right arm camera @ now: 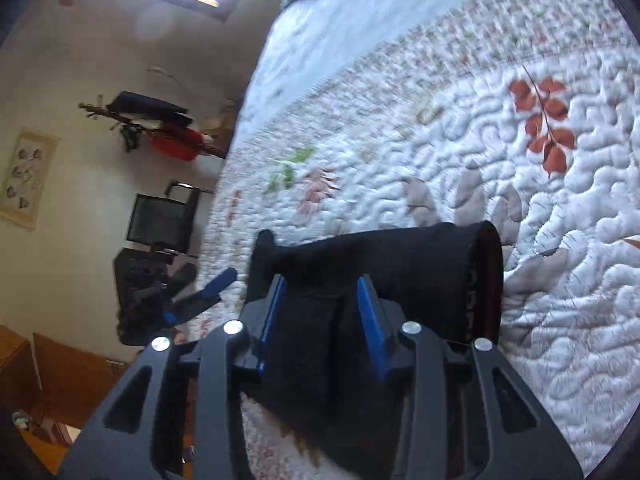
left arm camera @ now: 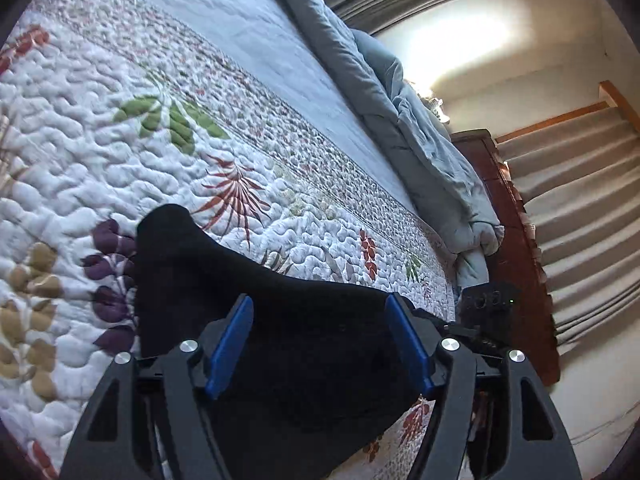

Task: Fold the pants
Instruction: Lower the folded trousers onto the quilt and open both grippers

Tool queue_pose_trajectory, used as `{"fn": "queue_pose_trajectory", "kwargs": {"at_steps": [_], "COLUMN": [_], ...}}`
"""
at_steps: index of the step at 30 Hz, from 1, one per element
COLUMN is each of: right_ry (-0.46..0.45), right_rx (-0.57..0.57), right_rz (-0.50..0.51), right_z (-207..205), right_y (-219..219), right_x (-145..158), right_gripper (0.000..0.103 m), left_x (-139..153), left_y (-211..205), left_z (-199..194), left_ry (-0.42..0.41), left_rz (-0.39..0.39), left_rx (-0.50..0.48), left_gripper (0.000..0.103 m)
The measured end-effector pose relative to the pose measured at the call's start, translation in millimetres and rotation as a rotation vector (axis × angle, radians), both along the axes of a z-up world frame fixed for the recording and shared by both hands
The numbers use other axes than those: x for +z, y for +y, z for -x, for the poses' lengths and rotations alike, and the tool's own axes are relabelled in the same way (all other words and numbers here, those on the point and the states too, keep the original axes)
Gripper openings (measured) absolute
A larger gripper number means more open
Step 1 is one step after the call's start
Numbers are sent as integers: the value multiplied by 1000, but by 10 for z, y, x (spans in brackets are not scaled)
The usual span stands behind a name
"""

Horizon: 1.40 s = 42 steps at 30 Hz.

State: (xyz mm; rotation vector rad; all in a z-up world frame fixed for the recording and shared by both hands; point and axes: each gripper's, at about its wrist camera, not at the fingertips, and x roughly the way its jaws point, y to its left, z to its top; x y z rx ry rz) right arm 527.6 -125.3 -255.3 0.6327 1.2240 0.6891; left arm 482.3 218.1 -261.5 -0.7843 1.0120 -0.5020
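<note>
Indoors, black pants (left arm camera: 280, 320) on floral quilt (left arm camera: 100, 140), carpeted stairs (left arm camera: 580, 208) beside bed.

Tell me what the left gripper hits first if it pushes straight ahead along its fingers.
The left gripper would most likely meet the black pants first: the dark cloth lies between and just ahead of its open fingers. Beyond lies the floral quilt. Depth is unclear.

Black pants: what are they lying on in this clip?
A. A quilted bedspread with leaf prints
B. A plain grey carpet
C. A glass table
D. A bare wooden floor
A: the black pants rest on a white quilted bedspread printed with coloured leaves, seen in both wrist views.
</note>
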Motion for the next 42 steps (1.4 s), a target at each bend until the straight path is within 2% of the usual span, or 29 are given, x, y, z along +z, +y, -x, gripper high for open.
{"fn": "queue_pose_trajectory", "kwargs": {"at_steps": [1,2,3,5,9,10,12,13,14,16,18,21,22,24,25,26,28,30,31,33,34,35,36,37,38,39,42], "right_ry": [14,45,69,105,103,110,102,82,61,3,-23,-10,8,62,88,103,77,39,20,-23,-35,-59,-102,-131,-158,-197,-296], "right_rx": [-15,-40,-54,-69,-64,-65,-68,-78,-84,-76,-39,31,17,-49,-83,-106,-124,-127,-133,-147,-152,-159,-155,-157,-164,-173,-180], "right_rz": [7,7,-3,-73,-151,-173,-207,-223,-251,-318,-361,-318,-259,-212,-245,-269,-240,-239,-229,-210,-172,-124,-73,-33,13,77,187], "right_z": [-59,-123,-144,-91,-105,-101,-53,1,69,286,524,873,932,937,943,939,987,1095,1156,1395,1505,1664,1890,2062,2232,2468,3078], "right_y": [-35,-115,-219,-356,-427,-457,-562,-616,-668,-741,-735,-624,-628,-745,-833,-872,-893,-918,-916,-938,-934,-903,-830,-782,-744,-693,-622], "right_x": [-120,-281,-413,-648,-727,-731,-674,-594,-494,-232,-112,-234,-358,-630,-723,-754,-591,-326,-202,90,201,330,526,671,814,994,1366], "right_gripper": [17,0,0,0,0,0,0,1,7,7,7,6,1,0,0,0,0,14,17,34,37,45,58,66,80,88,90], "left_x": [-120,-216,-350,-507,-558,-529,-424,-320,-192,-30,34,-42,-151,-313,-364,-368,-291,-134,-23,161,230,312,445,546,665,783,1161], "left_y": [17,43,84,151,249,272,378,415,444,453,409,266,207,147,133,138,170,185,180,157,143,121,69,25,-26,-80,-232], "left_z": [-51,-107,-158,-206,-181,-138,-7,109,269,553,795,1067,1103,1122,1122,1124,1142,1223,1313,1555,1663,1809,2040,2208,2387,2571,3139], "left_ry": [17,34,60,85,92,91,71,38,0,-51,-81,-77,-50,-23,-15,-7,13,6,-6,-19,-21,-28,-45,-52,-67,-91,-137], "left_rz": [10,14,9,36,102,111,117,114,112,98,59,28,12,-6,-6,3,23,26,6,-46,-70,-97,-154,-213,-268,-307,-409], "left_rx": [1,7,28,55,90,104,137,154,164,154,139,110,106,114,118,123,144,148,145,153,157,160,161,170,178,172,182], "left_gripper": [67,66,64,53,52,54,64,72,75,77,79,80,80,80,80,80,80,80,83,89,90,90,92,94,95,97,99]}}
